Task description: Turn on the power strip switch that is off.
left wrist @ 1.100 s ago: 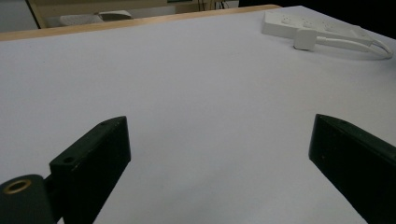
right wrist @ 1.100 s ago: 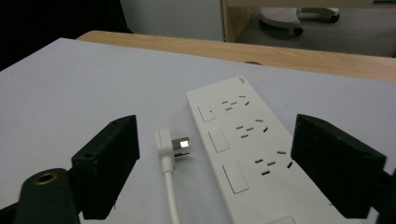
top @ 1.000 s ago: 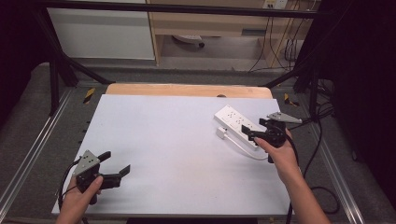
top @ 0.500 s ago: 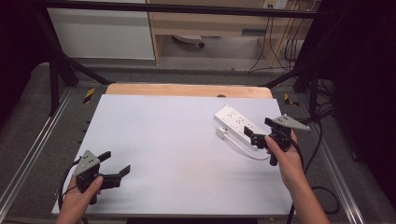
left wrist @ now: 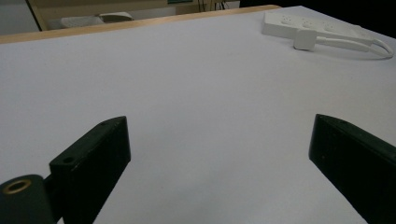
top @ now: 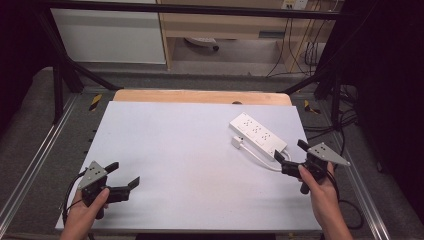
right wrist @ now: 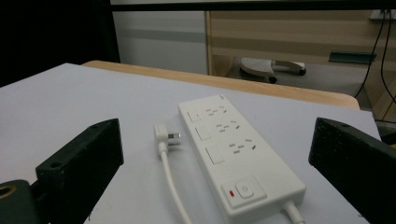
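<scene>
A white worktop (top: 190, 165) with a wooden far edge is seen from above. A white power strip (top: 257, 133) is laid flat at its right side, angled away from the person, its cord (top: 260, 157) curled on the near side and its plug (top: 237, 142) rested just beside the strip. The right tool (top: 290, 159), held in the right hand (top: 320, 187) just short of the strip's switch end, is spread wide and empty. The left tool (top: 125, 175), held in the left hand (top: 87, 210) at the near left corner, well apart from the strip, is likewise released over bare surface.
</scene>
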`<state>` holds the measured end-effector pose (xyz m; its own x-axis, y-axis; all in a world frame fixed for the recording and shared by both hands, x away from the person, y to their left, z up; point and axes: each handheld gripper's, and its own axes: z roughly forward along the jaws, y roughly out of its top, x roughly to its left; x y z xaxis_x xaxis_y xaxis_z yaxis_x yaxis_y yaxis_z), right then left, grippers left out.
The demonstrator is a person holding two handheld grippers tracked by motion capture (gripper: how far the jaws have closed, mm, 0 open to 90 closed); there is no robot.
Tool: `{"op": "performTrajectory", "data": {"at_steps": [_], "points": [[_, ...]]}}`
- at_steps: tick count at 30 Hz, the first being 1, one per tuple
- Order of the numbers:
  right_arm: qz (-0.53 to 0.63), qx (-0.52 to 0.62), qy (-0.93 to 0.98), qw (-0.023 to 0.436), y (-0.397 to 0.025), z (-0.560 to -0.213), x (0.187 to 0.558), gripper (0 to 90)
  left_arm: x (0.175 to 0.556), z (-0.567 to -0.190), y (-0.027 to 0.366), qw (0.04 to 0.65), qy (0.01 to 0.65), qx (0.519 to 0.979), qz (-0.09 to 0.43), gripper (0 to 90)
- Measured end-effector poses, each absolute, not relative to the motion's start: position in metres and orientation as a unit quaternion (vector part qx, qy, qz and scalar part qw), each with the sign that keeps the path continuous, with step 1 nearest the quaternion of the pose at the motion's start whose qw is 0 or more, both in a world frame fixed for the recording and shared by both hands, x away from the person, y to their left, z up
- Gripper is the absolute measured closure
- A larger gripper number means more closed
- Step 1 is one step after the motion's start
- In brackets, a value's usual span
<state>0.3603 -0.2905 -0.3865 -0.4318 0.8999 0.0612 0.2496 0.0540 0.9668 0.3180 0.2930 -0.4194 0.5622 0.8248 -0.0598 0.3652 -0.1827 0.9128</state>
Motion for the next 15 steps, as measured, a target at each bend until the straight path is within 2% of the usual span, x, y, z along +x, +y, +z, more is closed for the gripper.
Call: {"op": "performTrajectory", "data": {"at_steps": [6, 15], "points": [[0.523, 0.438, 0.665, 0.305, -0.296, -0.408, 0.346, 3.3, 0.318, -0.42, 0.293, 0.493, 0.407, 0.733, 0.233, 5.6], [0.48, 0.453, 0.698, 0.277, -0.292, -0.445, 0.341, 3.2, 0.318, -0.419, 0.292, 0.494, 0.405, 0.733, 0.233, 5.7]]}}
